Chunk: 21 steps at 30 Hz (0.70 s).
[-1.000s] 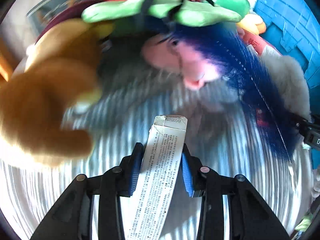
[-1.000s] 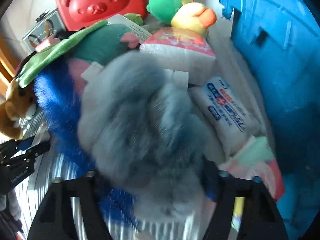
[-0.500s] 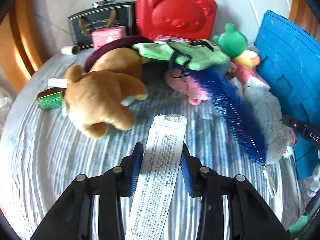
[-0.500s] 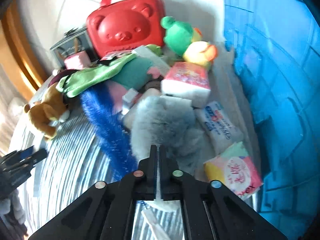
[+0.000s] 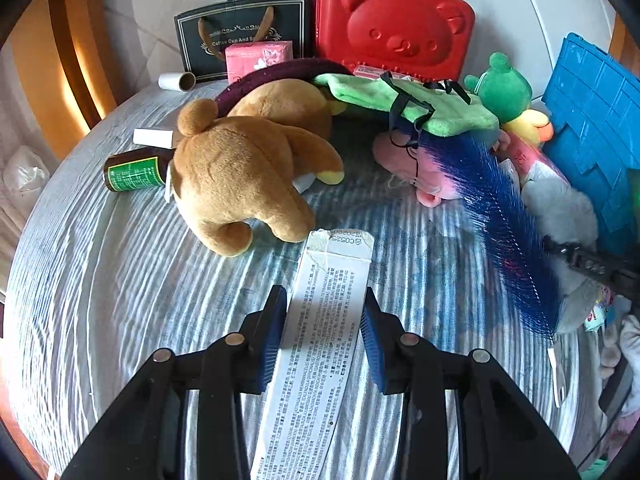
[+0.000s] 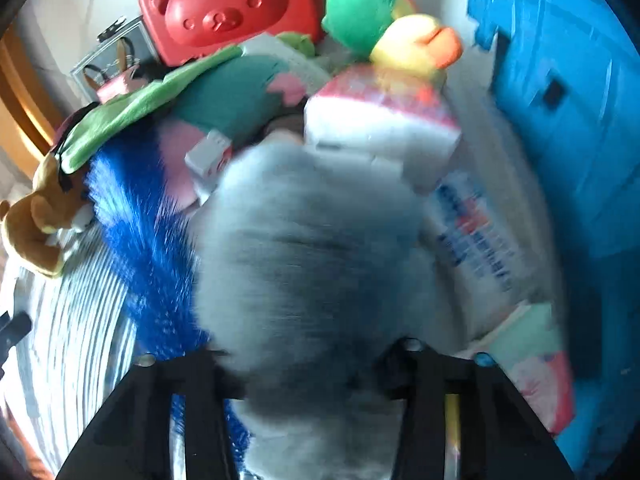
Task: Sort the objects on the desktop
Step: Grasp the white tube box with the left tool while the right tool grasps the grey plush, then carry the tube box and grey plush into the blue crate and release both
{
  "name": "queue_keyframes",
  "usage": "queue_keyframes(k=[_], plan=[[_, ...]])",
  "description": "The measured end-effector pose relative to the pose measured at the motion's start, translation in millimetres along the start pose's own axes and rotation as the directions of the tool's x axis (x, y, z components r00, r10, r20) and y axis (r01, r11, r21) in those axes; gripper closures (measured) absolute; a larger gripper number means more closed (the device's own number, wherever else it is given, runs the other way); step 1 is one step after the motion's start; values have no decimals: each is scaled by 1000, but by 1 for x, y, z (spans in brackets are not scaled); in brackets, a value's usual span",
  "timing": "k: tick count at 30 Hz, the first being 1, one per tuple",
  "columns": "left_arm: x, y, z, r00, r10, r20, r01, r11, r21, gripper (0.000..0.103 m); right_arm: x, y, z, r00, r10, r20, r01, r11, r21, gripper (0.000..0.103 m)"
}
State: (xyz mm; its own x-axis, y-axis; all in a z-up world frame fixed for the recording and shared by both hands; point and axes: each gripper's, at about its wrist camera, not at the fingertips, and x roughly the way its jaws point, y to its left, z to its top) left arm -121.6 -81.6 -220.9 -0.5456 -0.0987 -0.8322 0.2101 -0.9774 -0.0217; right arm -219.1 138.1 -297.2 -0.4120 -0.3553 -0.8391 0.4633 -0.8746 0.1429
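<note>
Nearest me, my left gripper [image 5: 324, 320] is clenched on a long white carton [image 5: 320, 360] of matte card covered in small print. Its blue pads press both long sides, and it hangs over the table [image 5: 120, 300], well in front of the red case [image 5: 392, 28]. The tabletop is streaked pale grey and blue like brushed wood grain.

My right gripper [image 6: 308, 364] has just been easing its jaws apart. A grey fluffy toy [image 6: 312, 260] fills the gap between them, in front of the case and to its right. Blur and fur hide the pads, so I cannot tell whether they pinch it.

A stiff blue brush [image 5: 500, 220] lies just left of that fur. A short-pile brown plush bear [image 5: 240, 176] lies face down in front of the case, to its left. The case itself is glossy moulded plastic with a bear face. It stands against a white tiled wall [image 5: 540, 0], with a ribbed blue crate [image 5: 592, 120] to its right.
</note>
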Motion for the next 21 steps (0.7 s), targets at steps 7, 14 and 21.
queue_keyframes(k=[7, 14, 21], plan=[[-46, -8, 15, 992, -20, 124, 21, 1000, -4, 67, -107, 21, 3, 967, 123, 223, -111, 992, -67, 63], [-116, -44, 39, 954, -78, 290, 61, 996, 69, 67, -208, 35, 17, 905, 176, 387, -142, 983, -113, 63], [-179, -107, 62, 890, -159, 426, 95, 981, 168, 67, -307, 1, 26, 821, 122, 558, -77, 992, -104, 63]])
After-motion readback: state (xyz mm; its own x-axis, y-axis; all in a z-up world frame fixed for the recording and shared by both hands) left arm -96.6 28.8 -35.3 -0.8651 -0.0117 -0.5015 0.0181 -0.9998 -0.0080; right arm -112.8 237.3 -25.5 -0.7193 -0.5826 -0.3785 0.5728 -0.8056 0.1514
